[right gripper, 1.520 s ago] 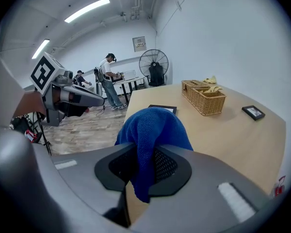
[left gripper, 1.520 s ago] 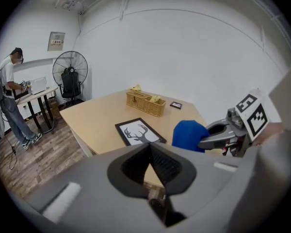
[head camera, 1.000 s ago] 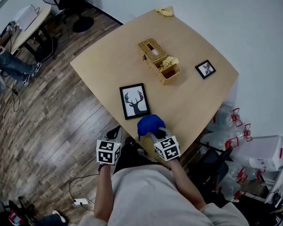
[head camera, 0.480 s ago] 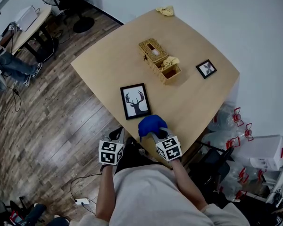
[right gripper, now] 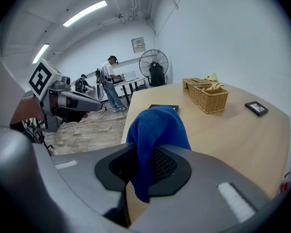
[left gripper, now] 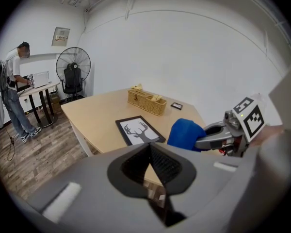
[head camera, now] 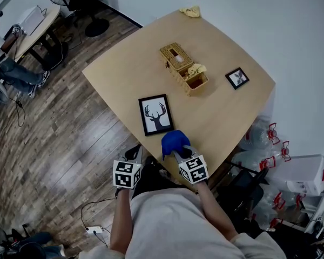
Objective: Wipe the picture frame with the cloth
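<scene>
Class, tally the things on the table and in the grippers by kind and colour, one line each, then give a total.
Picture frames: 2
Wicker baskets: 1
Blue cloths: 1
Yellow cloths: 2
Total: 6

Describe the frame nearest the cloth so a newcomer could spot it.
On the wooden table, look on the person's side of the wicker basket, just ahead of the blue cloth. The frame lies flat there: black-edged, with a deer-head silhouette, far larger than the small frame at the far right.
</scene>
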`<action>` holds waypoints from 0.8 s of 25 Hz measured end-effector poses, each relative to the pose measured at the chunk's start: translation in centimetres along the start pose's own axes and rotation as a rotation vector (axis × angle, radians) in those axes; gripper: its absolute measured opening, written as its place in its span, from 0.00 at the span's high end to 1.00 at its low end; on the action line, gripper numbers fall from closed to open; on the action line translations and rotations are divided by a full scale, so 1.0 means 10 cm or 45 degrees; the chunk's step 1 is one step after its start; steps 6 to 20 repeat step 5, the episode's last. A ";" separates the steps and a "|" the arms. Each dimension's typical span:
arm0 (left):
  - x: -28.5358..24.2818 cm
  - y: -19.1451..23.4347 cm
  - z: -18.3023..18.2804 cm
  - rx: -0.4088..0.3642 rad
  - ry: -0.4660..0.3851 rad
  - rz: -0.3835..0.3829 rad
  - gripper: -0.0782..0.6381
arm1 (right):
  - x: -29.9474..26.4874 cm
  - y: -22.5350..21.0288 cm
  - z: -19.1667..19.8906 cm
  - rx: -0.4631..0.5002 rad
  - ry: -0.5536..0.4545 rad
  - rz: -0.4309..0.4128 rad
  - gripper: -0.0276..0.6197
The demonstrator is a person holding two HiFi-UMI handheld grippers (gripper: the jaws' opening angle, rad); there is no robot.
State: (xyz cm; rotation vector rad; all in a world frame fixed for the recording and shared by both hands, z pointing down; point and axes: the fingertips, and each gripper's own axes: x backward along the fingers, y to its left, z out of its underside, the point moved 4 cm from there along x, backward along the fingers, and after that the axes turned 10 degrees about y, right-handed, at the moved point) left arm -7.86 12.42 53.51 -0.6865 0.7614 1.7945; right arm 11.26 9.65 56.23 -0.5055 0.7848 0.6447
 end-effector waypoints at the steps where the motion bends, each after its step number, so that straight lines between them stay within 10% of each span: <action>1: 0.00 0.00 0.01 -0.001 0.001 0.000 0.82 | 0.00 0.00 0.00 -0.003 -0.003 0.001 0.88; 20: 0.01 0.00 0.02 -0.003 0.009 -0.004 0.82 | 0.02 0.00 -0.01 -0.012 -0.014 0.000 0.88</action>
